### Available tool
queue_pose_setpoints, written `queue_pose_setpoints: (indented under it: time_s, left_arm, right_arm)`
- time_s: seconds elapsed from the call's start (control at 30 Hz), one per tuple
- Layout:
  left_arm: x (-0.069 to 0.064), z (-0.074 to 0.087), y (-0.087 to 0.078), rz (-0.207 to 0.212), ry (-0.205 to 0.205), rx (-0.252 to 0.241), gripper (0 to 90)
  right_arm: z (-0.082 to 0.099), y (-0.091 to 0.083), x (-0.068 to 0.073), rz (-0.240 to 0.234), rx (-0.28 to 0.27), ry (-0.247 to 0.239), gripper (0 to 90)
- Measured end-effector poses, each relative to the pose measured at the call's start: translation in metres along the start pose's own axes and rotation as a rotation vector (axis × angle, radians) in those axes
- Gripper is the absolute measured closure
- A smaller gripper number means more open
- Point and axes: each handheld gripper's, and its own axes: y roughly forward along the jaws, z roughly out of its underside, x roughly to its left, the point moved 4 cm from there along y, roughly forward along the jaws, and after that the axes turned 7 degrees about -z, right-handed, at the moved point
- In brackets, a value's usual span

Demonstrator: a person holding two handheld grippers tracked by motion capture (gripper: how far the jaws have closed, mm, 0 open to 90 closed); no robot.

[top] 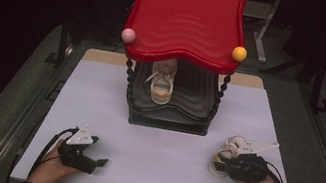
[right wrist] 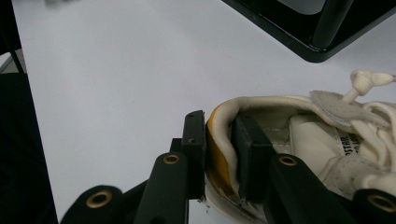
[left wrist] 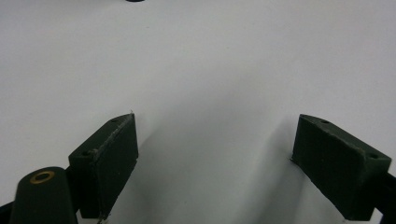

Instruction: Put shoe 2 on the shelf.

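Our right gripper (right wrist: 219, 158) clamps the heel collar of the loose sneaker (right wrist: 327, 135) on the tabletop (top: 159, 157), one finger inside, for a firm lift. Its mate (top: 162, 83) sits on the rack's lower shelf (top: 194, 102). Left gripper (left wrist: 212, 158) rests, fingers wide apart, empty.

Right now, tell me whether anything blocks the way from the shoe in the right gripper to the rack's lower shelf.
Nothing visible does. The right gripper pinches the white shoe by its heel collar; bare table lies between it and the lower shelf, where another shoe occupies the left half.
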Motion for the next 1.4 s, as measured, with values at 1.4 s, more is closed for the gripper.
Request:
queue_pose_setpoints:
  time_s: [1.4]
  left_arm:
    - [0.0,0.0,0.0,-0.001,0.004,0.003,13.7]
  right_arm:
    - [-0.104,0.043,0.096,-0.234,-0.002,-0.267,75.9]
